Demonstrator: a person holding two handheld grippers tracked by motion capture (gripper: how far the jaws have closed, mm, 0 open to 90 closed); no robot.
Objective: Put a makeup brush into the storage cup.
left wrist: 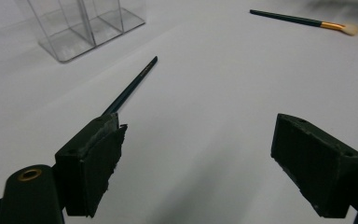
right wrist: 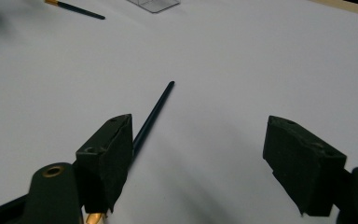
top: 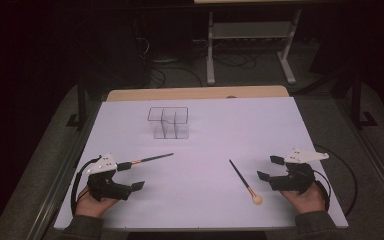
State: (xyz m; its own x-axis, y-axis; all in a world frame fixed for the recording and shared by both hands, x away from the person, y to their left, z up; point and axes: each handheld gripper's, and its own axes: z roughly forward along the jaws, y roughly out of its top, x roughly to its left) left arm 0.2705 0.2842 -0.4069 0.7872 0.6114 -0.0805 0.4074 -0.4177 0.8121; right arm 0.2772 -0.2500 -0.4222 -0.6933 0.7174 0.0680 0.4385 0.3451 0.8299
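Observation:
Two make-up brushes lie on the white table (top: 200, 150). The left brush (top: 147, 159) (left wrist: 131, 85) has a dark handle that runs under the left jaw of my left gripper (top: 131, 176) (left wrist: 199, 140). That gripper is open, with nothing between its jaws. The right brush (top: 242, 179) (right wrist: 154, 113) ends in a pale head (top: 256, 200) near the front edge. My right gripper (top: 270, 168) (right wrist: 198, 140) stands open just right of it, with the brush's handle passing by its left jaw. A clear compartmented organizer (top: 168, 122) (left wrist: 86, 25) stands upright at the table's middle back.
A wooden strip (top: 195, 93) borders the table's far edge. Beyond it is dark floor with a grey metal stand (top: 250, 45) and cables. A hand (top: 94, 202) holds each gripper at the front corners. In each gripper view the other brush (left wrist: 307, 21) (right wrist: 77, 10) lies far off.

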